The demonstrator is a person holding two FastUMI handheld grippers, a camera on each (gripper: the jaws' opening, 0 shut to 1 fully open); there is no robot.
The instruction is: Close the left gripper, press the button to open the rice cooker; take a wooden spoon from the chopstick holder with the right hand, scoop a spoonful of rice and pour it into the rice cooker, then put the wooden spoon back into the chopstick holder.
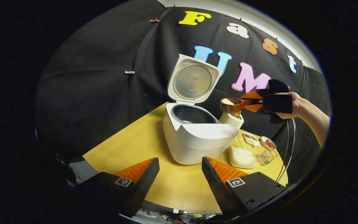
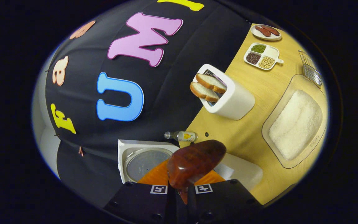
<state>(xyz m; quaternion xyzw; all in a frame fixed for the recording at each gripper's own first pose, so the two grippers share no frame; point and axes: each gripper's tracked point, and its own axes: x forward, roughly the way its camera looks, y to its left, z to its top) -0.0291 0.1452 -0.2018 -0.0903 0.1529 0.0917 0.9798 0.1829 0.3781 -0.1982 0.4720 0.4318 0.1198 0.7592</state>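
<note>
The white rice cooker [image 1: 194, 137] stands open on the table, its lid [image 1: 193, 81] upright and the dark inner pot bare. My left gripper [image 1: 179, 174] hangs open in front of it, touching nothing. To the cooker's upper right, my right gripper [image 1: 256, 102] is shut on the handle of the wooden spoon [image 1: 231, 105]. The spoon's bowl carries white rice above the white chopstick holder [image 1: 231, 119]. In the right gripper view, the spoon's [image 2: 194, 163] rounded back sits between my right gripper's [image 2: 182, 185] fingers, over the cooker's lid [image 2: 141, 163].
A clear container of rice [image 2: 295, 124] lies right of the cooker. The holder [image 2: 228, 99] has two wooden pieces in it. Nearby are a divided dish of beans [image 2: 263, 56], a small plate [image 2: 266, 31], a metal rack [image 2: 311, 70] and a small bottle [image 2: 182, 136].
</note>
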